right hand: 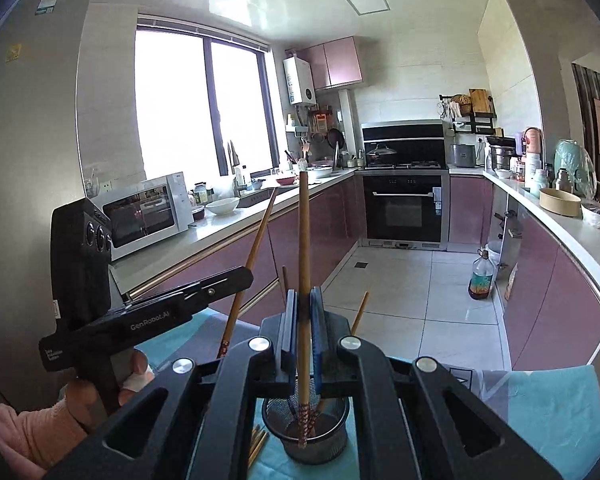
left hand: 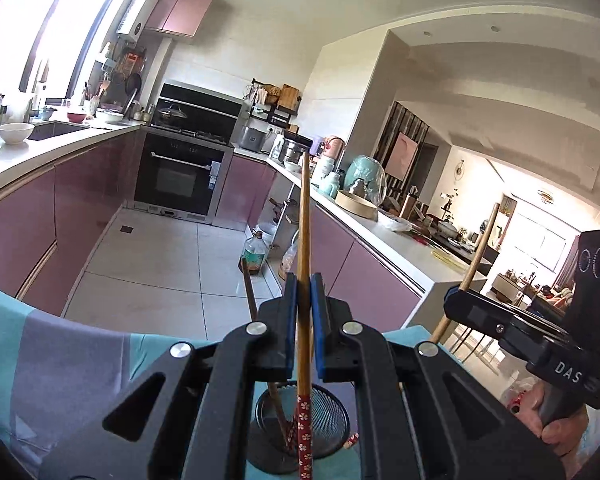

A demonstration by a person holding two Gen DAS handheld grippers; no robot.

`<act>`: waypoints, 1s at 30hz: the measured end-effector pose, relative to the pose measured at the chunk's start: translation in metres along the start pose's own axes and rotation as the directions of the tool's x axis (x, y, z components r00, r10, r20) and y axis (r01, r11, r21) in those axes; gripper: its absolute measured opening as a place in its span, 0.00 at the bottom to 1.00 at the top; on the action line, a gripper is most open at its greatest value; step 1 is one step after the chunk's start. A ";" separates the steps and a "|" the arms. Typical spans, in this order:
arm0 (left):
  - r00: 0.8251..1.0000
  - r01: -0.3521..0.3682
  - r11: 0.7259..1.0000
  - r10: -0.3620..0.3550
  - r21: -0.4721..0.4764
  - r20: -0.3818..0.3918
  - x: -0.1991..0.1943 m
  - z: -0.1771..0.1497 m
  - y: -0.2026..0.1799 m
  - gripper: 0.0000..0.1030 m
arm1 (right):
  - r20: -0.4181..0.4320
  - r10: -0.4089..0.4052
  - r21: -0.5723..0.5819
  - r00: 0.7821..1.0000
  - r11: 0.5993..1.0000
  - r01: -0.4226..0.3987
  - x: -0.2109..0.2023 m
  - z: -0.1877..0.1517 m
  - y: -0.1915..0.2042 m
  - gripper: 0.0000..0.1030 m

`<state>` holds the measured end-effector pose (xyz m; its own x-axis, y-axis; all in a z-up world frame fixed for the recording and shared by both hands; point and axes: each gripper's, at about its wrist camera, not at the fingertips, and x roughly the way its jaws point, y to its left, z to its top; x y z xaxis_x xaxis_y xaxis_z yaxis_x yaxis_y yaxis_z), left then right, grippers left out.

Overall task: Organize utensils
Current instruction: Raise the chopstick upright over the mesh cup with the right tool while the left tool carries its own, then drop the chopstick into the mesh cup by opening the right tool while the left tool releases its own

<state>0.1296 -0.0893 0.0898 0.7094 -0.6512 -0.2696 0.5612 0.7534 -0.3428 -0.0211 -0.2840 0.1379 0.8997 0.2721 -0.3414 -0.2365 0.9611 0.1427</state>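
Note:
My left gripper (left hand: 304,296) is shut on a wooden chopstick (left hand: 305,232) with a red flowered end, held upright over a black mesh holder (left hand: 324,416) on the teal cloth. Another chopstick (left hand: 278,412) leans inside the holder. My right gripper (right hand: 304,312) is shut on a second chopstick (right hand: 304,236), its red patterned end down inside the mesh holder (right hand: 306,428). The right gripper shows at the right of the left wrist view (left hand: 456,296), the left gripper at the left of the right wrist view (right hand: 240,276).
Loose chopsticks (right hand: 258,444) lie on the teal cloth (right hand: 548,412) left of the holder. Pink kitchen cabinets and counters (right hand: 236,228) run along both sides, an oven (right hand: 404,208) at the far end, a bottle (right hand: 482,278) on the tiled floor.

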 end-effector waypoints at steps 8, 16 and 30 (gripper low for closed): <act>0.997 -0.071 0.997 0.070 0.040 0.030 0.056 -0.005 -0.019 0.07 | -0.006 0.010 0.033 1.000 0.999 -0.010 0.028 -0.003 -0.013 0.05; 0.994 -0.107 0.993 0.107 0.052 0.007 0.093 -0.025 -0.018 0.07 | 0.012 0.018 0.036 1.000 0.999 -0.018 0.033 -0.001 -0.014 0.05; 0.973 -0.152 0.980 0.171 0.130 -0.154 0.112 -0.066 0.001 0.13 | -0.287 0.030 0.128 0.958 0.992 0.007 0.099 -0.053 -0.024 0.09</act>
<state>0.1820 -0.1673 0.0001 0.7211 -0.5186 -0.4594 0.4976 0.8491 -0.1775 0.0540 -0.2771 0.0511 0.7491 0.3033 -0.5889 -0.1814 0.9489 0.2581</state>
